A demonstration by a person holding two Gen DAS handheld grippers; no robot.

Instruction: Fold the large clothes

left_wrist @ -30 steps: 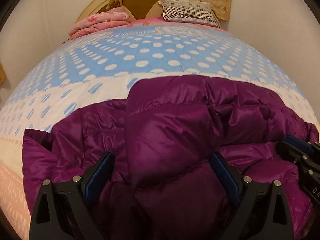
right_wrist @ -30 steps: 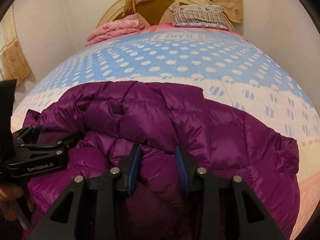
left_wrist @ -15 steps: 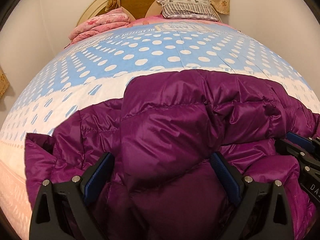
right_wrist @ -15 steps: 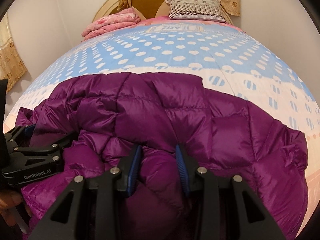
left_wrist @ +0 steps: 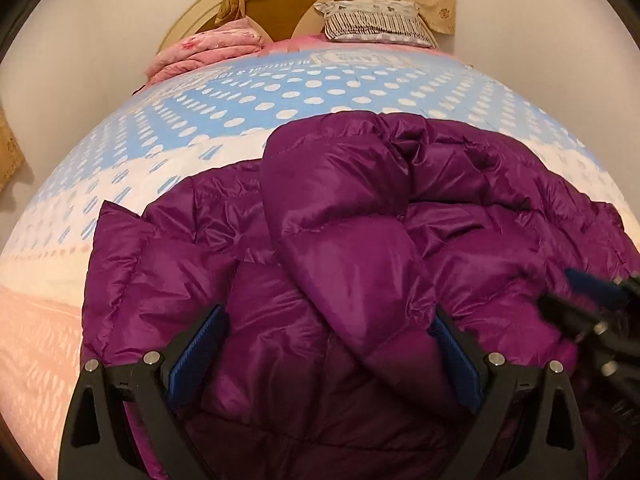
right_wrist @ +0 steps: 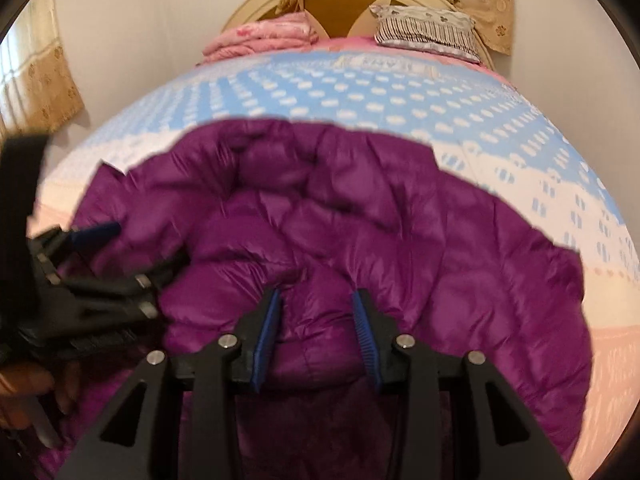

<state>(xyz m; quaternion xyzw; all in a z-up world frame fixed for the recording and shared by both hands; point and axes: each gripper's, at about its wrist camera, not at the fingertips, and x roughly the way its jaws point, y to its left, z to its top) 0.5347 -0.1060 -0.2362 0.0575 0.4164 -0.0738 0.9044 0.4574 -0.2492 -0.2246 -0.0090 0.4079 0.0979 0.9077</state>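
A large purple puffer jacket (left_wrist: 360,240) lies bunched on the bed, its near part folded over toward the far side. It also fills the right wrist view (right_wrist: 360,220). My left gripper (left_wrist: 326,344) is wide open, its blue pads spread on either side of a bulge of the jacket. My right gripper (right_wrist: 316,320) has its pads closed partway on a thick fold of the jacket's near edge. The right gripper shows blurred at the right edge of the left wrist view (left_wrist: 596,312); the left gripper shows blurred at the left of the right wrist view (right_wrist: 92,276).
The bed has a blue and white dotted cover (left_wrist: 280,96) with a pink band (left_wrist: 36,340) at the near edge. A folded pink quilt (left_wrist: 208,48) and a striped pillow (left_wrist: 372,24) lie at the headboard. A curtain (right_wrist: 44,84) hangs at the left.
Both grippers have pushed the jacket's near part forward over the rest. The jacket's far edge now lies further up the bed. The right gripper's pads keep the same gap.
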